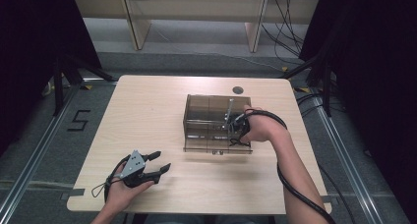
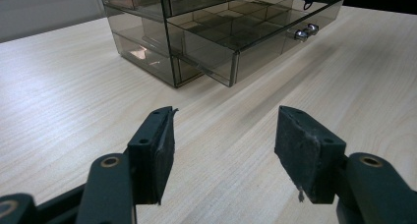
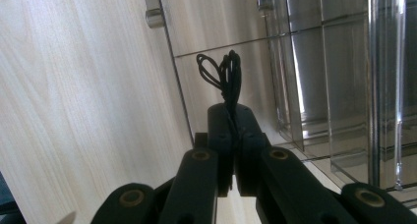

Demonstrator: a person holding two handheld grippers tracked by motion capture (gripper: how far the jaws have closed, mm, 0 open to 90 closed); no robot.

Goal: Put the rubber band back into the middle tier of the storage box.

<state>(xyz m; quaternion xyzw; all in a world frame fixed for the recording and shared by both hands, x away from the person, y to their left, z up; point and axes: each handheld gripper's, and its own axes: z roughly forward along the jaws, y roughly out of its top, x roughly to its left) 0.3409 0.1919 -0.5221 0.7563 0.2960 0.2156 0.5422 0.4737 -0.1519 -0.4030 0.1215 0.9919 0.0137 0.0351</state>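
A: Starting at the left: our left gripper [image 1: 158,166] rests on the bare table [image 1: 147,111], near its front edge, jaws spread wide with nothing between them. It sits well apart from the smoky clear drawer cabinet [image 1: 209,113], which stands right of the table's middle.

B: And the right gripper [image 3: 235,135]?

A: Pressed shut on a small bundle of thin black hair ties [image 3: 222,75]. The loops stick out past the tips, held over the pulled-out drawer [image 1: 216,140] at the cabinet's front.

B: How do we expect those ties to handle?

A: Very light, soft and floppy, we judge. They will not break, but loose loops can snag on a divider or cling to the pads when we let go. Pinching the whole bunch at one point, as now, seems the sound hold; a single strand would slip out.

B: What about the cabinet itself?

A: Rigid thin plastic, probably light enough to slide if we push the drawer carelessly. The small metal knobs [image 2: 305,31] on the drawer front are the place to grip it.

B: Anything in the compartments?

A: Through the walls we see dividers forming small cells, and those in the left gripper view look empty. Whether anything lies under the right hand [image 1: 263,128] we cannot tell.
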